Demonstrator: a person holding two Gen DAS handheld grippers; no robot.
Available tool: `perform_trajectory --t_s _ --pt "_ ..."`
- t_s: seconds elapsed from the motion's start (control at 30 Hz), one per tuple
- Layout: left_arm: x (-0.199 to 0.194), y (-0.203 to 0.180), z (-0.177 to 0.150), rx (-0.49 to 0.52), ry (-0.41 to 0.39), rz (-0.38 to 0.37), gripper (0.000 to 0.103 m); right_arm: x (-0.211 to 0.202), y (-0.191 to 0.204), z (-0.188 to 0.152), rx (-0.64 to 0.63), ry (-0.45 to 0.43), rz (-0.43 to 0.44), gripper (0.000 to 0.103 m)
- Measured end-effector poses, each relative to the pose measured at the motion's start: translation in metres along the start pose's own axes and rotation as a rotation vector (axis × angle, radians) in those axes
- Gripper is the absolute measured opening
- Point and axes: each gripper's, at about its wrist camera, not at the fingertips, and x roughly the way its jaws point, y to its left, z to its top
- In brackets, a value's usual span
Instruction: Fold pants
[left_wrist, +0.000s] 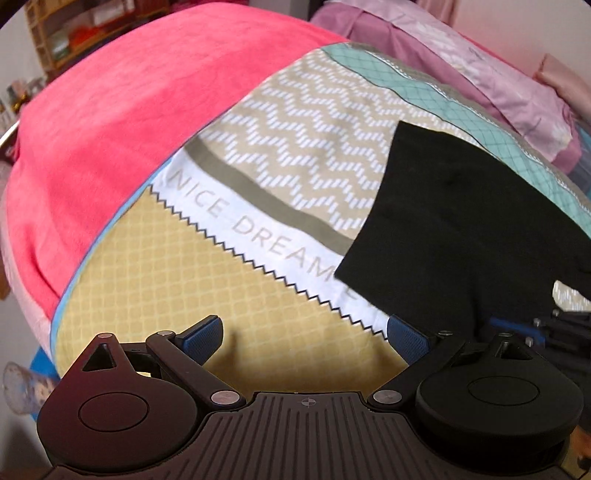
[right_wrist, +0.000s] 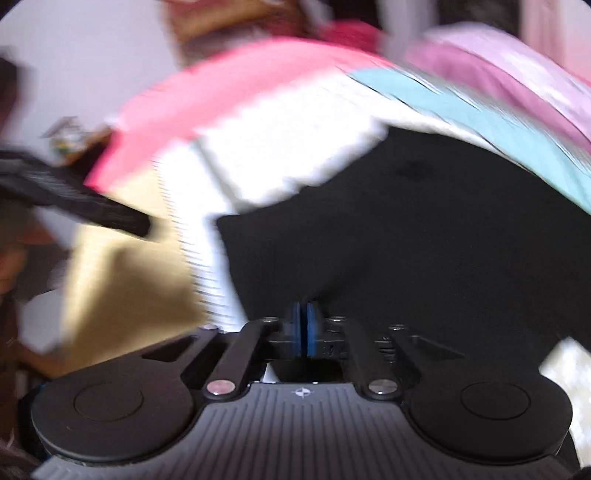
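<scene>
Right tool blue pads pressed together at smooth black pants, blurred, left tool spread over patterned quilt on bed.

1. Pants lie flat on the bedsheet, on the right side in the left wrist view.
2. Blanket lies on the bed left of the sheet.
3. Pillows sit behind the pants, at the far edge.
4. Shelf stands beyond the blanket, far left.
</scene>
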Motion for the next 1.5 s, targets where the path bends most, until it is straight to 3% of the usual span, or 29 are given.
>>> perform_trajectory --t_s 0.13,0.2,0.23,0.37,0.47,0.53,0.57,0.63,0.67,0.73,0.83,0.93,0.97,1.0,1.03,1.13,1.2,1.4,1.5 --pt "0.003 0.002 -0.004 -0.036 0.021 0.005 0.103 0.012 -0.005 0.000 -0.045 0.041 -0.002 0.012" --pt "0.002 0.000 -0.004 -0.032 0.012 -0.014 0.103 -0.003 -0.013 0.010 -0.048 0.016 -0.024 0.052" --pt "0.001 -0.001 -0.004 -0.024 0.002 -0.015 0.103 -0.016 -0.015 0.014 -0.051 -0.036 -0.036 0.054" --pt "-0.003 0.000 -0.008 -0.018 -0.015 -0.006 0.103 -0.017 -0.002 0.044 -0.100 -0.099 0.013 0.055" --pt "-0.004 0.004 -0.012 -0.046 -0.010 -0.017 0.103 0.021 0.005 0.054 -0.115 -0.032 0.028 0.051" --pt "-0.007 0.007 -0.015 -0.049 -0.014 -0.018 0.103 0.064 0.000 0.052 -0.062 0.086 0.013 0.048" --pt "-0.009 0.008 -0.017 -0.046 -0.017 -0.013 0.103 0.073 -0.005 0.047 -0.027 0.041 0.029 0.049" --pt "-0.013 0.012 -0.021 -0.045 -0.019 -0.002 0.103 0.081 -0.009 0.050 0.055 -0.001 0.030 0.037" --pt "-0.015 0.015 -0.024 -0.051 -0.018 0.004 0.103 0.082 -0.004 0.056 0.071 0.003 0.017 0.013" --pt "-0.016 0.023 -0.028 -0.071 -0.013 0.012 0.103 0.081 0.021 0.067 0.001 -0.024 0.051 0.009" --pt "-0.015 0.032 -0.031 -0.111 -0.007 0.015 0.103 0.106 0.054 0.068 -0.125 -0.028 0.007 0.010" --pt "-0.012 0.031 -0.028 -0.126 -0.003 0.018 0.103 0.112 0.054 0.071 -0.051 -0.067 0.001 0.016" --pt "-0.012 0.028 -0.027 -0.124 -0.004 0.013 0.103 0.107 0.053 0.071 -0.038 -0.062 0.022 0.032" --pt "-0.013 0.025 -0.025 -0.117 -0.008 0.008 0.103 0.097 0.050 0.071 -0.038 -0.058 0.059 0.054" --pt "-0.013 0.022 -0.022 -0.106 -0.013 0.004 0.103 0.080 0.045 0.068 -0.028 -0.083 0.083 0.057" --pt "-0.013 0.012 -0.016 -0.070 -0.025 0.000 0.103 0.036 0.019 0.060 0.055 -0.162 0.027 0.051" --pt "-0.011 0.010 -0.013 -0.068 -0.031 0.007 0.103 0.030 0.012 0.059 0.042 -0.152 0.029 0.040" --pt "-0.014 0.014 -0.010 -0.087 -0.040 0.012 0.103 0.063 0.033 0.061 -0.059 -0.100 0.079 0.039" --pt "-0.018 0.018 -0.014 -0.078 -0.043 0.031 0.103 0.094 0.033 0.062 -0.067 -0.002 0.024 0.042"
